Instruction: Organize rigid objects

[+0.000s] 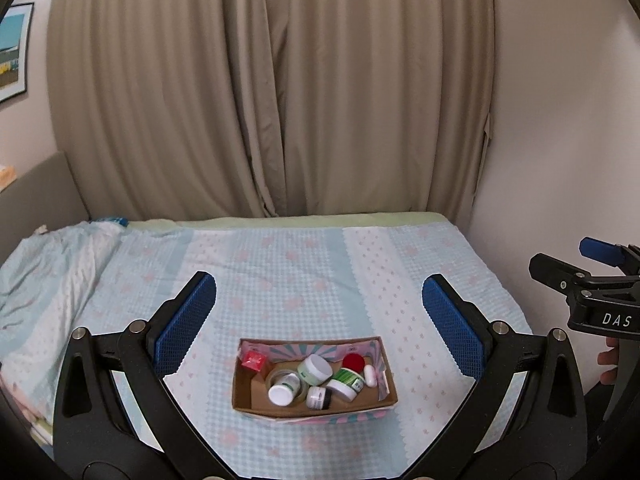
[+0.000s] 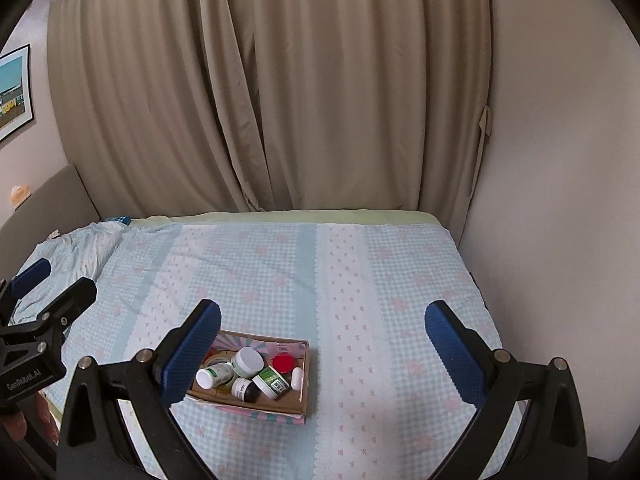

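Cardboard box (image 1: 316,400) sits on the checked bedspread (image 1: 280,272), holding every jar (image 1: 316,368), bottle (image 1: 285,390) and red cube (image 1: 253,360); nothing loose lies on the cloth. Both the left gripper (image 1: 319,320) and right gripper (image 2: 322,350) hover spread and empty above it, so the gathering looks complete, or a jumble awaiting sorting.

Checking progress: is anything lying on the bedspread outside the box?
No, every jar and bottle sits inside the box; the bedspread around it is bare.
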{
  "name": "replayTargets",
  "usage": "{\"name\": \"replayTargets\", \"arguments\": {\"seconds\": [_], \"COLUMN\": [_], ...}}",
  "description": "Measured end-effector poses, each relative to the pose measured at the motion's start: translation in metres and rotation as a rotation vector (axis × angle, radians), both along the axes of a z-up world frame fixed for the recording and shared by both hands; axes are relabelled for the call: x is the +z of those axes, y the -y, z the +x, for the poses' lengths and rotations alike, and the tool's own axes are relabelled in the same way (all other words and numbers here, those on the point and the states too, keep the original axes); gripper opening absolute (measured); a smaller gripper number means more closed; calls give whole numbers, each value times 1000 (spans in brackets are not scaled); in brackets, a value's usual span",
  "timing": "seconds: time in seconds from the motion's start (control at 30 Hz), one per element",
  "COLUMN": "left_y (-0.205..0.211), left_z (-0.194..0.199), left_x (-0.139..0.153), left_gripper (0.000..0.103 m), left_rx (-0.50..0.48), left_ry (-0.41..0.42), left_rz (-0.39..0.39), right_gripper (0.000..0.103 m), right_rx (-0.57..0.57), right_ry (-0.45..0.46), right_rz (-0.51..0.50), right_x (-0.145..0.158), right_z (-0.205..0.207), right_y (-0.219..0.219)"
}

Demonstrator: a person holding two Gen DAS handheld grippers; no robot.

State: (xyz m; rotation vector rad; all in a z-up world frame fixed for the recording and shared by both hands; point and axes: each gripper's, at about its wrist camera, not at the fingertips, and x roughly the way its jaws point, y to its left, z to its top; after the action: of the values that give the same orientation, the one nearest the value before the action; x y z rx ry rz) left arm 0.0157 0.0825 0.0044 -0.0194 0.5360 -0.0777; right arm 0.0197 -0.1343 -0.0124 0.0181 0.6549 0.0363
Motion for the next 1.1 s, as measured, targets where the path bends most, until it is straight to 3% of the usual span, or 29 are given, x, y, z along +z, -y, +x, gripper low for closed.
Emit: {"name": "replayTargets", "arguments": {"seconds": [1.1], "left_y": [2], "left_z": [-13], "left_x": [1], "left_gripper": [103], "left_rx": [29], "left_ry": [35], "left_rz": [48], "right_gripper": [102], "right_rx": [-20], "right_ry": [37], "right_rz": [-23], "right_x": [10], "right_z": [-11], "right_y": [6]}}
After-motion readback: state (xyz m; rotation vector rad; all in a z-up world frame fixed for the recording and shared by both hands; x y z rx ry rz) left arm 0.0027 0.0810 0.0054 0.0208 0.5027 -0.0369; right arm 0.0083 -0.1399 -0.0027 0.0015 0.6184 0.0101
